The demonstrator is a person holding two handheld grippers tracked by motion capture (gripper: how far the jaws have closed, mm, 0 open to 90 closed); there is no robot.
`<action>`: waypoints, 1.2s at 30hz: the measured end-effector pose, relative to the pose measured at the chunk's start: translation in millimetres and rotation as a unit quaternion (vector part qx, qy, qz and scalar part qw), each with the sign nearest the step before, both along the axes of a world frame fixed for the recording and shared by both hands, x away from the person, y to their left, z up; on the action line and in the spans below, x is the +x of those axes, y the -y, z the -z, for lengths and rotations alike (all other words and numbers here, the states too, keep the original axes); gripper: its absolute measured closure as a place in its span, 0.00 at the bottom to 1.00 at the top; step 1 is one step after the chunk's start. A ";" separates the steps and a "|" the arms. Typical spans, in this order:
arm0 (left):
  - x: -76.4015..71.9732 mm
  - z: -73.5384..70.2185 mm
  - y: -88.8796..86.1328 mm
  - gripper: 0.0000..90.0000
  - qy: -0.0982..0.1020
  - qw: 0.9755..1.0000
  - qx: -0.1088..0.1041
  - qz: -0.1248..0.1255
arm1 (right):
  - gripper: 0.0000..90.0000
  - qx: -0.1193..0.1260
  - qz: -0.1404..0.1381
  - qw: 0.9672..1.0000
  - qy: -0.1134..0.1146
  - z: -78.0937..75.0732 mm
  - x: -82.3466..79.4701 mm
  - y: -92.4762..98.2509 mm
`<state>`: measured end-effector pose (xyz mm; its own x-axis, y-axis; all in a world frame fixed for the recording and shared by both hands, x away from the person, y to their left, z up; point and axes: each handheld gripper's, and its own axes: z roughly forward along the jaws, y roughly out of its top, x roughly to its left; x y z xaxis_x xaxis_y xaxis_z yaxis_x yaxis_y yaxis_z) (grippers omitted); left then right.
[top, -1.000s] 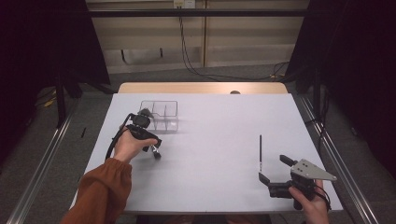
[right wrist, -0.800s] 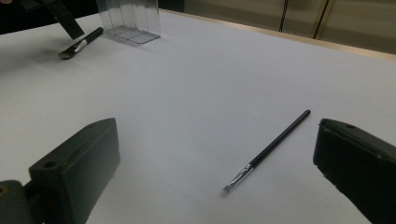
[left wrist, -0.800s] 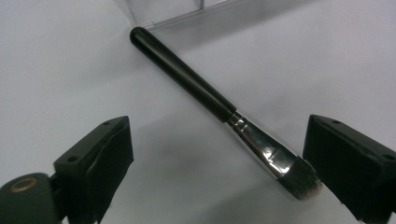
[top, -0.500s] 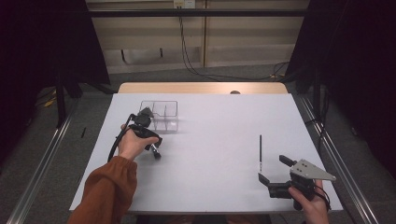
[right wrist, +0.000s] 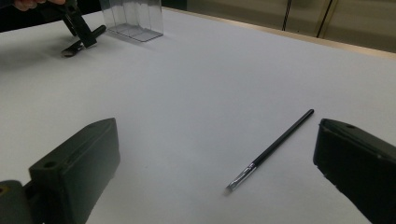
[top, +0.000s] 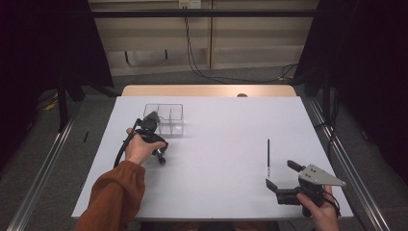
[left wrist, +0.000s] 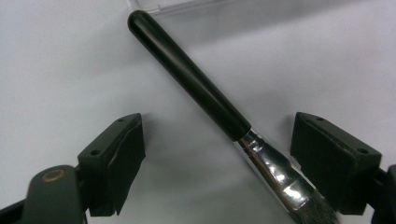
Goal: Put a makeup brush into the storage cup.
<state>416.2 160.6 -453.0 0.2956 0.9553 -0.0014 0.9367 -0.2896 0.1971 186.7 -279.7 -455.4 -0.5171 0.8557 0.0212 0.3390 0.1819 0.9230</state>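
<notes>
Left gripper (left wrist: 217, 163) jaws closing in, not yet touching the short black-handled brush (left wrist: 215, 105) between them; right gripper (right wrist: 219, 172) released, thin brush (right wrist: 271, 151) ahead.

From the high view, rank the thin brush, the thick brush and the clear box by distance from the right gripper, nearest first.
1. Thin brush, just ahead of the right gripper.
2. Thick brush, far left, under the left gripper.
3. Clear box, far left, farther back.

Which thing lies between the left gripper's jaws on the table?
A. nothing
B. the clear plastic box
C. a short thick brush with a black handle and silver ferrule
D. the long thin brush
C: the short thick brush lies slantwise on the table between the left gripper's spread jaws, its pads apart from it.
</notes>
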 end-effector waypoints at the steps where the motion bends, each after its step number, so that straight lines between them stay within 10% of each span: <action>1: 0.5 0.8 -0.2 0.20 -0.001 1.000 -0.002 -0.004 | 0.01 -0.001 0.000 1.000 0.000 0.0 -0.1 -0.1; 22: 5.2 -1.8 -2.3 0.27 -0.032 0.998 0.006 -0.053 | 0.00 0.000 -0.003 1.000 -0.002 0.2 -0.5 -0.4; 36: 8.3 -6.3 -12.4 0.49 -0.033 0.997 0.002 -0.074 | 0.01 0.000 -0.003 1.000 -0.004 0.5 -0.3 -0.7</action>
<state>424.5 173.0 -446.7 0.1500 0.9886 -0.0130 0.9803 -0.1470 0.1320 186.4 -279.0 -455.9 -0.5228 0.8521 0.0248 0.3449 0.1849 0.9202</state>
